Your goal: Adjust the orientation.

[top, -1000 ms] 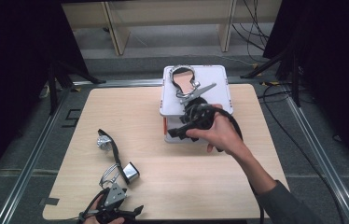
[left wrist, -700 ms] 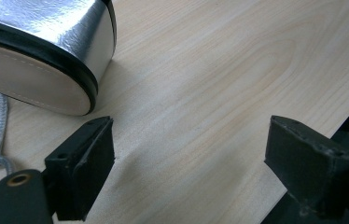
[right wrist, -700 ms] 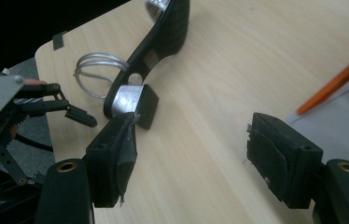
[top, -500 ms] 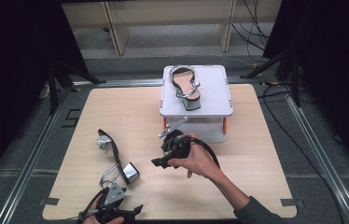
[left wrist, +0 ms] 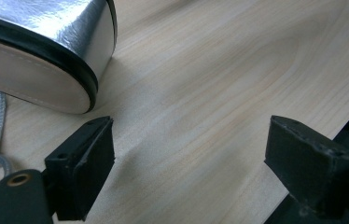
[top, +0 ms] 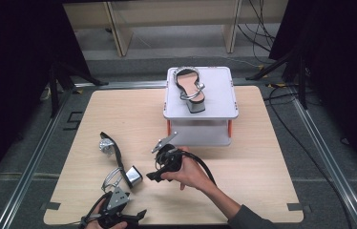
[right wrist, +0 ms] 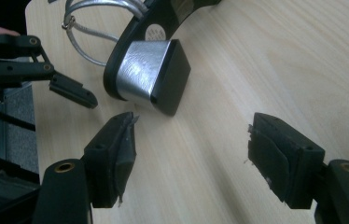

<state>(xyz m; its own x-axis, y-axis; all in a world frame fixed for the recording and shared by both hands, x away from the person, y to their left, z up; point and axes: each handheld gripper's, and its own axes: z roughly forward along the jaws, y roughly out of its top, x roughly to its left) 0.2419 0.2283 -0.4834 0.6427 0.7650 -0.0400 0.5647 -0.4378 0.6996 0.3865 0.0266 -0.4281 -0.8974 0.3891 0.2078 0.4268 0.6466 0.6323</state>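
Right gripper point(top: 153, 174): jaws wide, empty, low over the table point(top: 262, 162), pointing at the sandal.
Left gripper point(top: 136, 215): jaws wide, empty, at the near edge.
Sandal point(top: 119, 160): on its side between both grippers, untouched.
Second sandal point(top: 189, 88): on the stand point(top: 219, 95).

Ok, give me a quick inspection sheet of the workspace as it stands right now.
Surface: wooden table, bare around the things.
Job's things: one silver block-heel sandal lies on its side on the table; its mate sits on top of the grey two-tier stand.
Clutter: nothing seen.
Grippers: right gripper low over the table beside the lying sandal's heel, jaws open, nothing between them; left gripper at the near edge, jaws open and empty.
Cables: black cable trails from the right gripper; more cables on the floor on the right.
Surroundings: metal frame rails, dark curtains, wooden furniture behind.
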